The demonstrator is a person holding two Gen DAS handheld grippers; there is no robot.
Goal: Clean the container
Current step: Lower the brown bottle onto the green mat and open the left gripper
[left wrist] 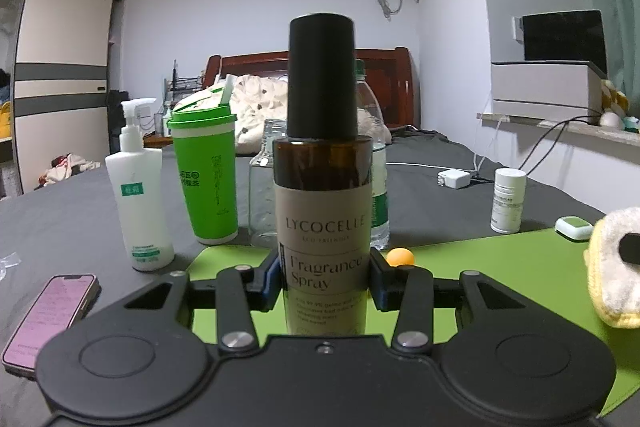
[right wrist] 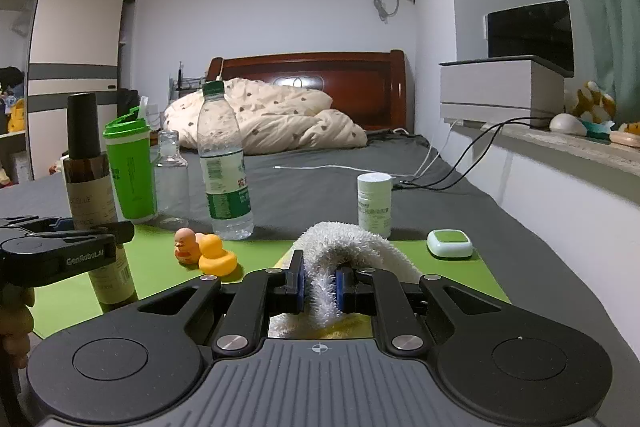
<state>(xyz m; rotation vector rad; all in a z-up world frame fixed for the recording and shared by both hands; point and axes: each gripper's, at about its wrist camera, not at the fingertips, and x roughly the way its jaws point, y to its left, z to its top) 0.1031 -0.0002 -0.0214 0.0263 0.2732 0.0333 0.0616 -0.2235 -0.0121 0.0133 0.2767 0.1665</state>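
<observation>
Fluffy cloth point(right wrist: 344, 247), cylindrical amber bottle point(left wrist: 322, 187)

The fragrance spray bottle point(left wrist: 323, 187) stands upright on the mat point(left wrist: 500, 275), between the fingers of the left gripper point(left wrist: 324, 281). Behind it stand a glass bottle point(left wrist: 264, 187) and a water bottle point(right wrist: 224, 163); a tumbler point(left wrist: 208, 175) and a pump bottle point(left wrist: 142, 195) stand to its left. A phone point(left wrist: 52, 315) lies left of the mat. The right gripper point(right wrist: 319, 287) pinches a towel point(right wrist: 344, 243) right of the spray bottle, with a rubber duck point(right wrist: 214, 255) on the mat between them.

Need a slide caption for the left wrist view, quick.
Left tongs clamp an upright amber fragrance spray bottle above the green mat.
</observation>
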